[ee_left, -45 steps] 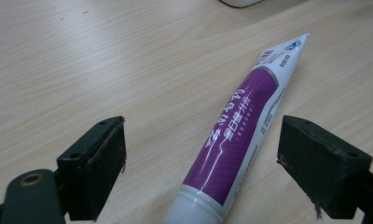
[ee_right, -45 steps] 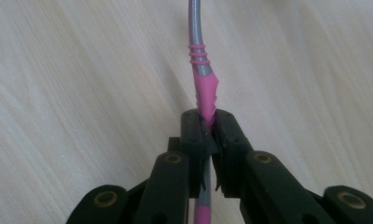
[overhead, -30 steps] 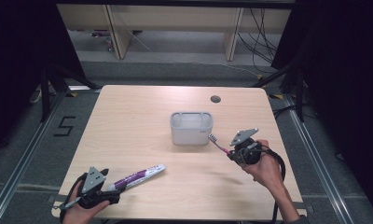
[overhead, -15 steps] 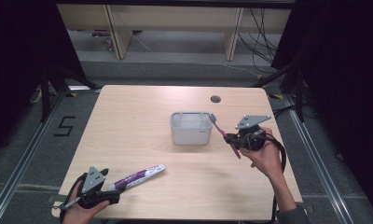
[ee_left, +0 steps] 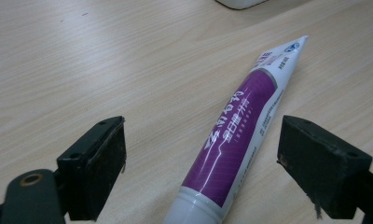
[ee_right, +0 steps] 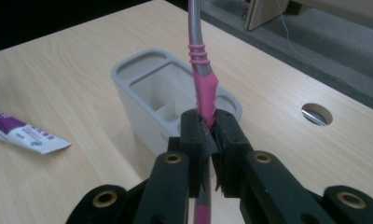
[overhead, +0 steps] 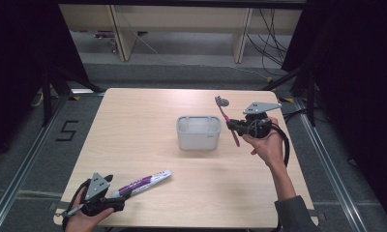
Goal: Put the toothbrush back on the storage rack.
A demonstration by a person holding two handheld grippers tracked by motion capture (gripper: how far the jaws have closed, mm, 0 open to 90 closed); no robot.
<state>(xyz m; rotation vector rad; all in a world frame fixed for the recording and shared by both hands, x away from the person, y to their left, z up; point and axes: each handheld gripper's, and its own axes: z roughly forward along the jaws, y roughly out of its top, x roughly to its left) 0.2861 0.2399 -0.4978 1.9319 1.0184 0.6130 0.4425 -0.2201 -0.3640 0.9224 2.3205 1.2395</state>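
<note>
A white compartment holder (overhead: pixel 198 132) stands in the middle of the wooden table. Just to its right, above the table, my right gripper (overhead: pixel 235 126) is shut on a pink and grey toothbrush (overhead: pixel 225 118), which stands nearly upright with its head up and away. In the right gripper view the jaws (ee_right: pixel 208 126) pinch the pink handle (ee_right: pixel 202 88) in front of the holder (ee_right: pixel 161 100). At the near left edge my left gripper (overhead: pixel 118 197) rests open, and a purple and white toothpaste tube (ee_left: pixel 243 126) lies between its jaws (ee_left: pixel 205 142) without touching either pad.
The table (overhead: pixel 133 125) has a round cable hole (ee_right: pixel 316 113) at its far right side. Wooden shelf legs and loose cables sit on the floor beyond the far edge. The toothpaste tube (overhead: pixel 141 182) points toward the table's middle.
My right gripper has risen and moved away from me with the toothbrush, whose head now stands higher and farther back beside the holder. The left gripper and the tube have kept still.
</note>
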